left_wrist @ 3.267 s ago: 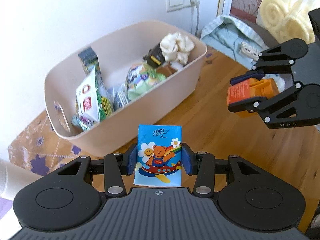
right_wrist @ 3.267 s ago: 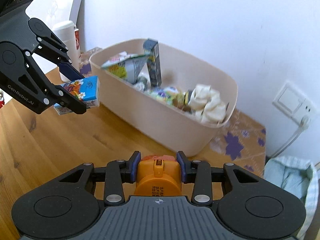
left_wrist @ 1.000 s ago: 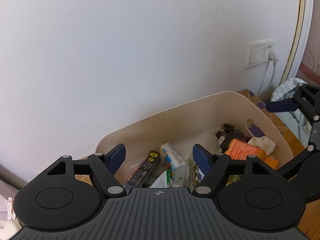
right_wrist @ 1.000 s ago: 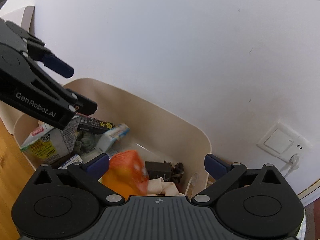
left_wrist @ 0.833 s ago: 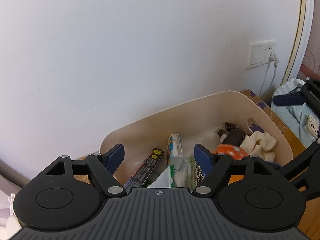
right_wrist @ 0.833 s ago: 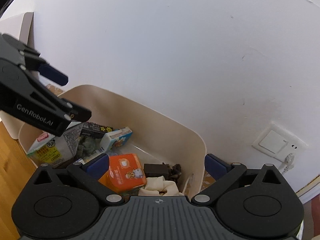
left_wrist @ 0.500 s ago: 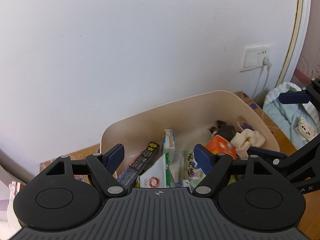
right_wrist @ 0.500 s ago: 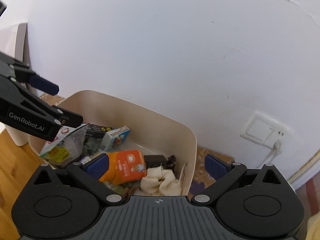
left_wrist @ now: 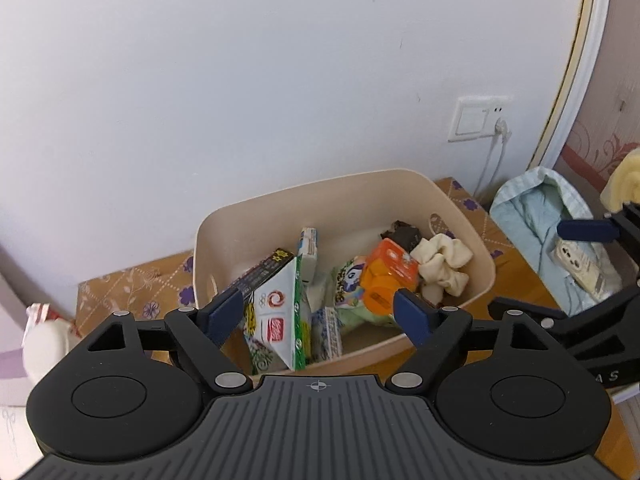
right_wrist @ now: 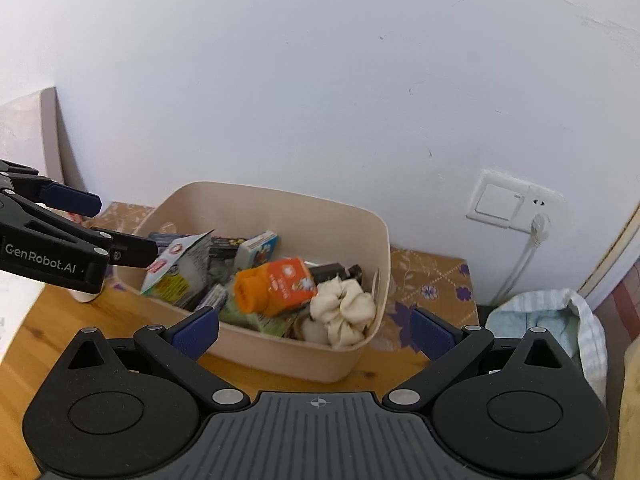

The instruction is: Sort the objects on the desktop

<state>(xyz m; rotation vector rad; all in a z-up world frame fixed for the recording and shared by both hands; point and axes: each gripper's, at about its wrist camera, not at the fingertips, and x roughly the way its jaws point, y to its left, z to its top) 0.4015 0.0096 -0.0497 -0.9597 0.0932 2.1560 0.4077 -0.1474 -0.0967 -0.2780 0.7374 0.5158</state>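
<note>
Both grippers had withdrawn up and back from the beige bin [left_wrist: 460,216] on the tabletop [right_wrist: 60,320], apparently to clear its rim. Released inside lay the orange carton [right_wrist: 280,284] and tissue pack [right_wrist: 262,248]. Left gripper [left_wrist: 320,312] fingers were opening, empty; right gripper [right_wrist: 314,330] fingers stood wide, empty.

The right claw [right_wrist: 316,330] gapes empty above the beige bin [right_wrist: 376,248], where an orange pack [right_wrist: 280,286] lies.
</note>
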